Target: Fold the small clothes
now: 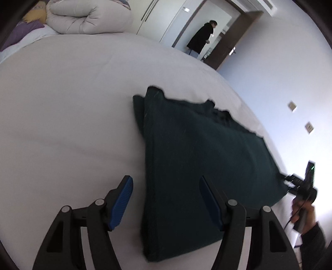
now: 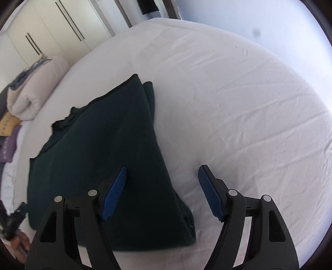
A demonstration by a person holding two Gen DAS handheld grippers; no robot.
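1. Left gripper (image 1: 166, 199): jaws wide apart, nothing held, poised over the near left edge of the garment (image 1: 199, 157).
2. Right gripper (image 2: 161, 193): likewise spread wide and empty, straddling the garment's near right edge.
3. Garment: dark green, lying partly folded on the white bed (image 1: 62, 114), layered edges showing at the far corner.
4. Likely slip: pinching only the top layer, so lower layers lag and the fold skews.
5. Other risk: catching the sheet along with the cloth, dragging wrinkles under it.
6. Uneven lift between the two sides could twist the stack.
7. Around: rolled duvet (image 1: 87, 18) and pillows (image 1: 31, 22) far off at the head, a bystander (image 1: 202, 37) by the door (image 1: 234, 39).
8. Nothing in the way near the cloth.
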